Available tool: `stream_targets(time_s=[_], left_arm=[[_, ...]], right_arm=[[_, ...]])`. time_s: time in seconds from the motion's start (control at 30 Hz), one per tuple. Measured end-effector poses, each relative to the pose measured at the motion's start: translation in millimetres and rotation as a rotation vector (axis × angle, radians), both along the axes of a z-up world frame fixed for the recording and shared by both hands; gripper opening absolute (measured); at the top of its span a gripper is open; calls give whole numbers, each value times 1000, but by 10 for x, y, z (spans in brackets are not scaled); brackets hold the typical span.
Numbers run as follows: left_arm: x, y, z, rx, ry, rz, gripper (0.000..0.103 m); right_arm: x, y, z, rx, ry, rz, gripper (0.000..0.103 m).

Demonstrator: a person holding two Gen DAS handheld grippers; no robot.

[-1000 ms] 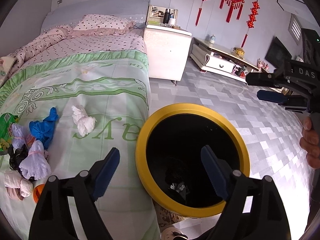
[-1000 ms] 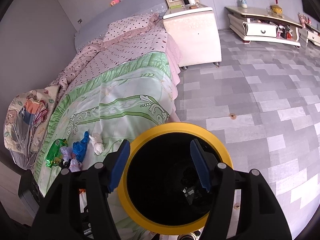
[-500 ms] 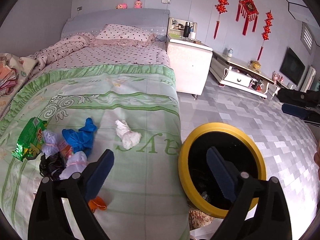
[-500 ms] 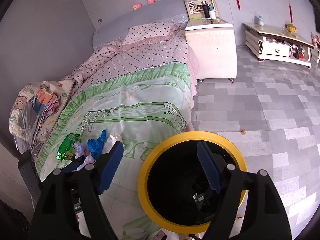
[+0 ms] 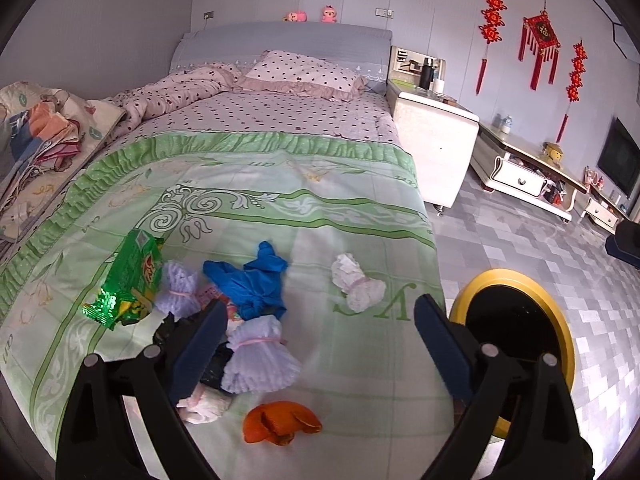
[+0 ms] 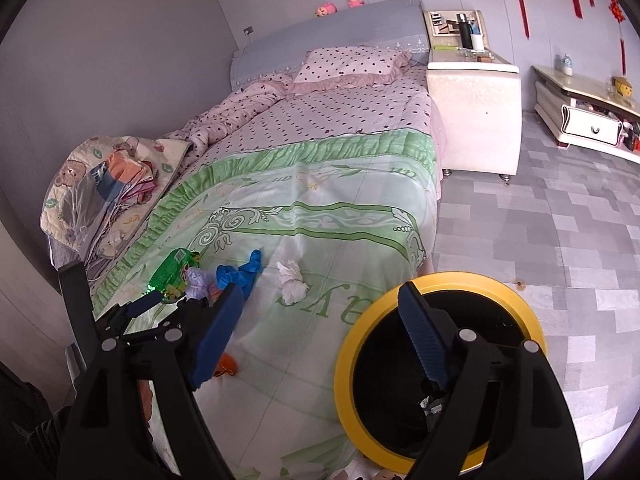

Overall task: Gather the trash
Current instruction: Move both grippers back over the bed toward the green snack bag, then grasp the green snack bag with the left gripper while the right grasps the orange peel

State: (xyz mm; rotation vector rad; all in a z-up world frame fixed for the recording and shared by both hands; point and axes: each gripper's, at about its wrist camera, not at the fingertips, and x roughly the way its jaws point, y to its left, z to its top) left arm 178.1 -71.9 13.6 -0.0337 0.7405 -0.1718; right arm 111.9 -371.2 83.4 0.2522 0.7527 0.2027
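Left tool (image 5: 316,332) swung from bin (image 5: 560,320) to bed trash; both tools wide open, empty; bedspread lettering unreadable.

The green snack wrapper (image 5: 130,280) is a shiny foil that glitters at its lower end. The blue glove (image 5: 256,284) looks like thin, smooth rubber with a matt surface. The white tissue (image 5: 357,289) is soft, crumpled paper. The green bedspread (image 5: 256,208) is a smooth printed cloth with a ruffled border. The yellow bin rim (image 6: 400,304) is smooth plastic with a light gloss. The floor tiles (image 6: 560,224) are grey and slightly glossy.
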Motion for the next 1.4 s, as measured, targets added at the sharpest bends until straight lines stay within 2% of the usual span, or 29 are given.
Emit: stream_targets(time_s=[0.53, 0.8, 1.1, 1.23, 1.4], left_arm=[[256, 973, -23, 25, 0, 169, 91], [451, 1330, -211, 55, 33, 237, 91], [680, 1643, -500, 54, 80, 299, 91], [812, 1735, -614, 63, 95, 318, 91], [937, 1840, -758, 36, 120, 336, 91]], right_arm=[[193, 819, -229, -19, 34, 137, 77], [297, 1240, -557, -39, 89, 212, 77], [408, 1632, -1004, -63, 161, 280, 77], [475, 1809, -1210, -88, 191, 305, 77], [504, 2072, -1474, -149, 203, 352, 77]])
